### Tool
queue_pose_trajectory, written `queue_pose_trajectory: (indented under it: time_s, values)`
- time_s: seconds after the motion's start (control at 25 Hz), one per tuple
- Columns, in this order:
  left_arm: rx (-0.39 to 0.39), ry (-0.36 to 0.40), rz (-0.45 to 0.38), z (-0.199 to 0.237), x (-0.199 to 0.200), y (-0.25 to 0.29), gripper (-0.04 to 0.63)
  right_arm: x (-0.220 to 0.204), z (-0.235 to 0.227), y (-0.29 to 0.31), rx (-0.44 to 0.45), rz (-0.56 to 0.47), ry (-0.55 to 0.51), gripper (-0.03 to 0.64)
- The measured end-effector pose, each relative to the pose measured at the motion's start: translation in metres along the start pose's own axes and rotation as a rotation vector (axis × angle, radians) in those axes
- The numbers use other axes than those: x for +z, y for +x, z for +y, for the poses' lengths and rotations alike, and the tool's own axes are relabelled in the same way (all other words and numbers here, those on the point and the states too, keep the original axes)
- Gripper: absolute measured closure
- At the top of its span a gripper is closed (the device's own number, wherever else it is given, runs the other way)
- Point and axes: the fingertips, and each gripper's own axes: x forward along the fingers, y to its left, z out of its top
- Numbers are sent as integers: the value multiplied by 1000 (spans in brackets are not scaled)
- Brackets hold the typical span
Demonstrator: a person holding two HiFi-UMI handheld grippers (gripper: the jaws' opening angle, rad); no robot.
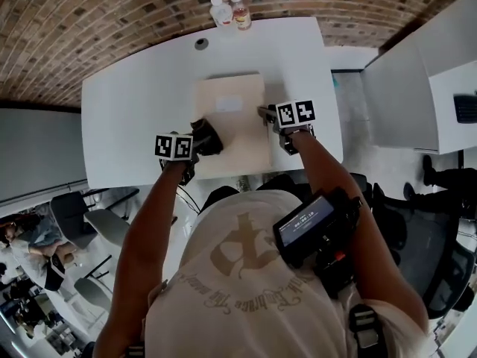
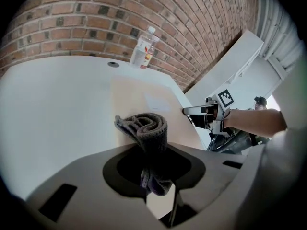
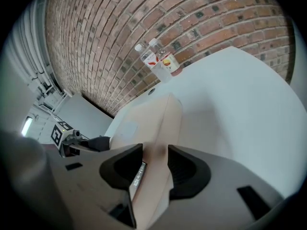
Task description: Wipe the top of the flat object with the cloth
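Note:
A flat tan cardboard box lies in the middle of the white table. My left gripper is shut on a rolled dark grey cloth, which sits at the box's left edge. In the left gripper view the cloth sticks up out of the jaws, with the box beyond it. My right gripper is shut on the box's right edge. The right gripper view shows that edge filling the gap between the jaws. The left gripper shows at that view's left.
Two plastic bottles stand at the table's far edge, by a brick wall. A round cable hole sits near them. Another white desk stands to the right. Chairs and seated people are at the lower left.

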Motion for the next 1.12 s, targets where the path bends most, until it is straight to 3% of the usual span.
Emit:
queue_pose_trajectory:
  time_s: [0.28, 0.6, 0.76, 1.12]
  values:
    - [-7, -101, -78, 19, -9, -14, 488, -5, -3, -5, -16, -10, 3, 440]
    - [60, -128, -79, 45, -16, -35, 488, -6, -3, -5, -22, -16, 7, 440]
    - [-22, -144, -107, 30, -9, -41, 489, 2, 0, -1, -19, -23, -1, 440]
    - [-215, -23, -38, -68, -8, 3, 488, -3, 2, 2, -10, -17, 15, 440]
